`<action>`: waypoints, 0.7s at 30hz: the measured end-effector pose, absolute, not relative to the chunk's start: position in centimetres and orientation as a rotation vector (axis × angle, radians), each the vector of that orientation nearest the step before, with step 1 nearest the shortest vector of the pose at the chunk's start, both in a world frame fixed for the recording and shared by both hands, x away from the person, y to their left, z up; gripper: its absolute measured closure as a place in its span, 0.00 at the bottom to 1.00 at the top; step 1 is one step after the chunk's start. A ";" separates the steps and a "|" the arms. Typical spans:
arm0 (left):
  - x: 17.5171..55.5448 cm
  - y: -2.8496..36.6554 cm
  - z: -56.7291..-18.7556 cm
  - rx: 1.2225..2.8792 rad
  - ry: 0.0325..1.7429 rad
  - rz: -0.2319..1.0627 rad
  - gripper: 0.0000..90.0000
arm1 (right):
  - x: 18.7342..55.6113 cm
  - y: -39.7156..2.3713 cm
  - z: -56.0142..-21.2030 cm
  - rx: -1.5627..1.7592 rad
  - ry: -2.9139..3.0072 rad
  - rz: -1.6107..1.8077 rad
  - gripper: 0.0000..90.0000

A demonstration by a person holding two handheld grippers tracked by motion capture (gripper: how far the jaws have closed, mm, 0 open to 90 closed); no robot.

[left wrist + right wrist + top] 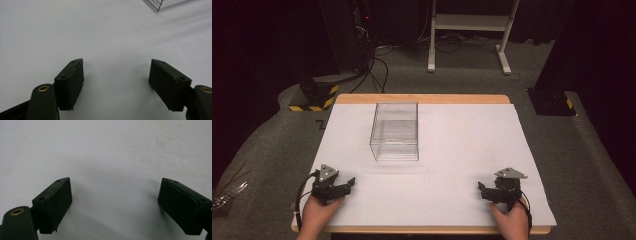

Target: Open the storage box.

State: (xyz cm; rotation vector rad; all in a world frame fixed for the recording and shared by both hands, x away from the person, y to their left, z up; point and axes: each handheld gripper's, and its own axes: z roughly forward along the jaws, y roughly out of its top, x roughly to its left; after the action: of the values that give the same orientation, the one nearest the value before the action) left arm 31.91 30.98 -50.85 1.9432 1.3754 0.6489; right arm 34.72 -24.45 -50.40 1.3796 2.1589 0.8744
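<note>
On the surface (452,175): a clear box (395,131) is sitting left of centre, toward the far side.
Left gripper (343,185): resting near the front edge, jaws spread, gripping nothing.
Right gripper (483,192): resting at the front right, jaws spread, empty.
Handling: box is looking stiff, light, slippery, likely brittle; a wall's top edge seems the best hold.

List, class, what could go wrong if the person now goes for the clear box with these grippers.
1. The clear box is see-through and pale against the white table cover, so its walls may be misjudged and knocked.
2. Both the left gripper and the right gripper are open and resting near the front edge, apart from the box; a long reach could push it away.
</note>
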 end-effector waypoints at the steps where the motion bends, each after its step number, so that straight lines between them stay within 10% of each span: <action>1: 31.9 31.0 -50.9 1.943 1.376 0.648 0.31 | 34.7 -24.4 -50.4 1.380 2.159 0.874 0.13; 21: 32.0 31.0 -50.8 1.945 1.379 0.646 0.32 | 34.8 -24.5 -50.4 1.380 2.163 0.875 0.13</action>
State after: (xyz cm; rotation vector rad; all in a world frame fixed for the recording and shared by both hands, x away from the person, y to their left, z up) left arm 31.96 30.98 -50.81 1.9449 1.3786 0.6460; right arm 34.75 -24.48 -50.39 1.3799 2.1629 0.8753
